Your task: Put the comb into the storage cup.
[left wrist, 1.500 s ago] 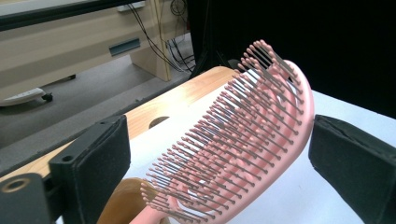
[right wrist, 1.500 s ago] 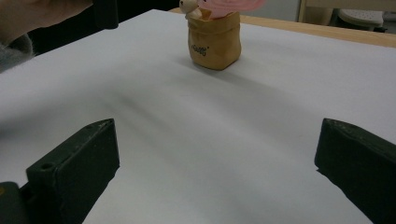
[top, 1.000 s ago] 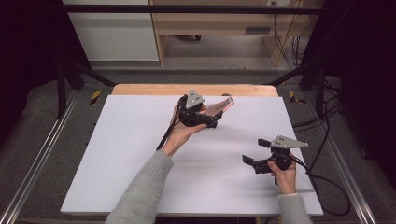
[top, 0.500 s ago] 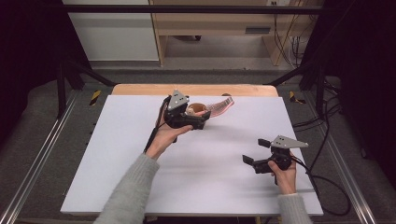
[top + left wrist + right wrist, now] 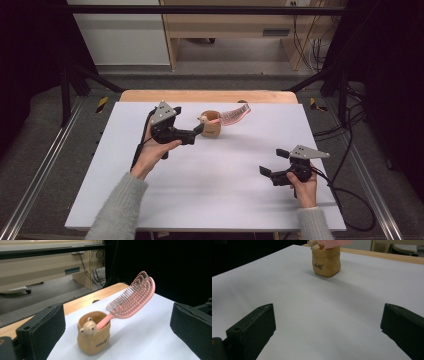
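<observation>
Table: white top, wooden strip along the far edge.
Holder: small tan pot with a bear's head on its rim, upright at about 12 o'clock from the table's centre, toward the far edge.
Brush: pink hairbrush, handle down in the holder, head leaning out toward 2 o'clock, bristles facing up.
Left gripper: at about 10 o'clock, just beside the holder on its left; jaws wide apart, holding nothing; whether a jaw tip touches the holder I cannot tell.
Right gripper: at about 4 o'clock, well apart from the holder; jaws spread wide, holding nothing, aimed across the table toward the holder.
</observation>
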Motion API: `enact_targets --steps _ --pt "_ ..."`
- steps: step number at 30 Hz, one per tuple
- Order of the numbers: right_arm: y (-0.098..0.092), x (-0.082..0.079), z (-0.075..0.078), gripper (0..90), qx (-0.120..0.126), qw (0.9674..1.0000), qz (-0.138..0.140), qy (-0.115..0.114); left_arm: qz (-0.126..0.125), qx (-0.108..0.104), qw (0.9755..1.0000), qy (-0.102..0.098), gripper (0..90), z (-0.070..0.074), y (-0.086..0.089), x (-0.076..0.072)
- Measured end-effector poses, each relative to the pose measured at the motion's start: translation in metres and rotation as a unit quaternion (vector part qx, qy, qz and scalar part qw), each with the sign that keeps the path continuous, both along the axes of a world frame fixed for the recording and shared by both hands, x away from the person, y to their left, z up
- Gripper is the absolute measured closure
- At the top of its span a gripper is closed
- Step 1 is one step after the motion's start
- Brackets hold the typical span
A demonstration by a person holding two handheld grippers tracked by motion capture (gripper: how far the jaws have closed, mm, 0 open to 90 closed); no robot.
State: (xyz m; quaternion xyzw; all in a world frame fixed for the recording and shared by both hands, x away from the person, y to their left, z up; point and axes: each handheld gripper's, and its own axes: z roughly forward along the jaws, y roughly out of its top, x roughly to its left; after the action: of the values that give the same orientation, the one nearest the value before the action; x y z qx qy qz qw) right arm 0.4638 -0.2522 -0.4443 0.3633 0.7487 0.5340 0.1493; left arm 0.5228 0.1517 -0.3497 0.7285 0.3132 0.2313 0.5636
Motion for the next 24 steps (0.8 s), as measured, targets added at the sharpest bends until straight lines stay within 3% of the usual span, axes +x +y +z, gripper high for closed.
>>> enact_targets --steps 5,10,14,24 --pt "0.0 0.0 0.0 0.5 -0.001 1.0 0.0 0.0 0.005 -0.01 0.9999 -0.001 0.0 -0.002 0.02 -0.009" --pt "0.0 0.0 0.0 0.5 -0.001 1.0 -0.001 0.0 0.009 -0.001 0.9999 -0.004 0.0 -0.006 0.038 -0.017" --pt "0.0 0.0 -0.001 0.4 -0.002 1.0 -0.001 0.001 0.014 -0.008 0.9999 -0.005 0.0 -0.01 0.052 -0.026" --pt "0.0 0.0 -0.001 0.5 -0.003 1.0 -0.002 0.0 0.031 -0.002 0.9995 0.003 0.0 -0.036 0.086 -0.044"
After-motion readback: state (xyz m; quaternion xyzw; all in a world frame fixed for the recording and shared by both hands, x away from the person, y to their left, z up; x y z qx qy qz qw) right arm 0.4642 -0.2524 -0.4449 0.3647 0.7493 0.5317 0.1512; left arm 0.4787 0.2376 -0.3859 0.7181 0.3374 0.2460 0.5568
